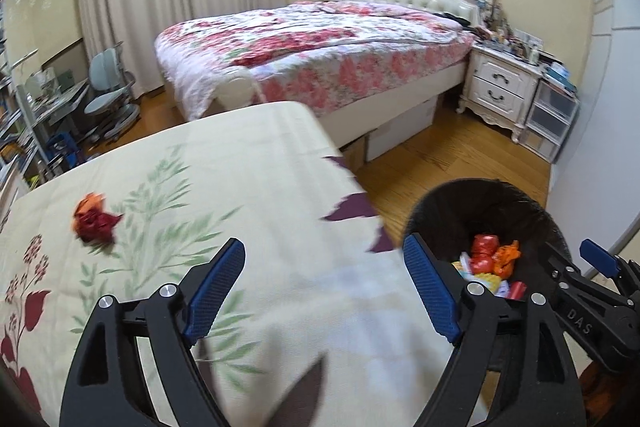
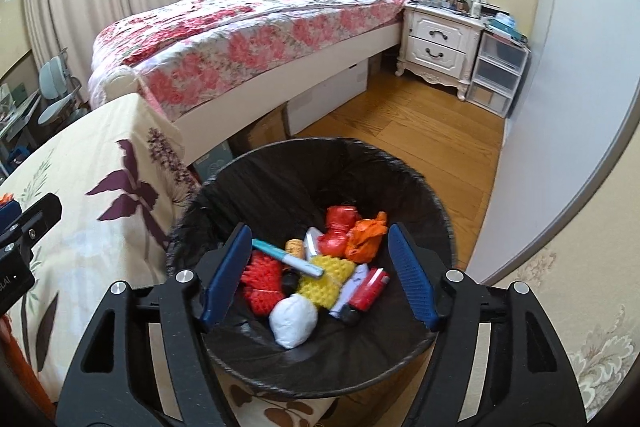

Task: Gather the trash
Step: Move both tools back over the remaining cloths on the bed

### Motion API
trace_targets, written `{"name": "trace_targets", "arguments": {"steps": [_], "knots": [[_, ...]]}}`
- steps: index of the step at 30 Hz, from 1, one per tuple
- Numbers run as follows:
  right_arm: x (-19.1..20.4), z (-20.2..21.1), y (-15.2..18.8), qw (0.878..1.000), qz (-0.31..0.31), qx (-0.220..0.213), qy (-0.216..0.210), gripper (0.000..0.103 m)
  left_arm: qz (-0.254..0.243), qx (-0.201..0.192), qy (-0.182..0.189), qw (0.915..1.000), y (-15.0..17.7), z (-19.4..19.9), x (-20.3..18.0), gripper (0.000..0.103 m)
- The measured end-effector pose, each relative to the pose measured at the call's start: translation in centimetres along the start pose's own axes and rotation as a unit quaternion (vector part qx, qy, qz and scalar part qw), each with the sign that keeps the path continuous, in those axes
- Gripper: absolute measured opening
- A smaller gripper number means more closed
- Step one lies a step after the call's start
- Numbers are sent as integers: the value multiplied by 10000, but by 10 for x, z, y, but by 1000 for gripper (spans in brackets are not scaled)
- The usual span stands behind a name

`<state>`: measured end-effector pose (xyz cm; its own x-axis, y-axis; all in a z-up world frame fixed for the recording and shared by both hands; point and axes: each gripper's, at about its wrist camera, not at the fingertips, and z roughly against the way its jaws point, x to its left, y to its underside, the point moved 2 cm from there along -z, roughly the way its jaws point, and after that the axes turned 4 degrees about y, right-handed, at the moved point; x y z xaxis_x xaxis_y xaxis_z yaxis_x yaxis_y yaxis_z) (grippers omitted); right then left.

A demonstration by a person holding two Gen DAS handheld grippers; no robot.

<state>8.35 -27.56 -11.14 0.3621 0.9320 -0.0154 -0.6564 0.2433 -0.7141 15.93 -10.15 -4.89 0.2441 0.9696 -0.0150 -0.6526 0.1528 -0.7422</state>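
Left gripper point(image 1: 324, 291): blue-padded fingers spread apart, nothing between them, above the cream floral-cloth tabletop point(image 1: 240, 163).
Right gripper point(image 2: 316, 277): fingers apart and empty, over the round black-lined trash bin point(image 2: 280, 171).
Trash on tabletop: crumpled red-orange wrapper point(image 1: 94, 219), well left of the left gripper.
Trash in bin: white paper ball point(image 2: 293, 321), teal marker point(image 2: 286, 258), yellow sponge point(image 2: 326, 281).

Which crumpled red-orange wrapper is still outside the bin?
The wrapper lying alone on the flowered cloth; the other red and orange ones sit inside the bin.
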Motion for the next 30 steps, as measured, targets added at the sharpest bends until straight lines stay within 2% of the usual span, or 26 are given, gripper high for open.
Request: {"name": "trace_targets", "arguments": {"steps": [9,17,23,30], "knots": [[91,15,0,9953,615,-5,-746,69,575,72,-792,9952,22,24,96,82],[176,26,4,9839,1134,86,-1376,69,1035,199,-1470,9835,46,43,180,82],[239,35,12,9729,1541,144,-1716,69,1329,284,-1822,9738,62,55,234,82],[307,44,22,9593,1966,179,-2018,69,1640,356,-2067,9639,74,65,281,82]]}}
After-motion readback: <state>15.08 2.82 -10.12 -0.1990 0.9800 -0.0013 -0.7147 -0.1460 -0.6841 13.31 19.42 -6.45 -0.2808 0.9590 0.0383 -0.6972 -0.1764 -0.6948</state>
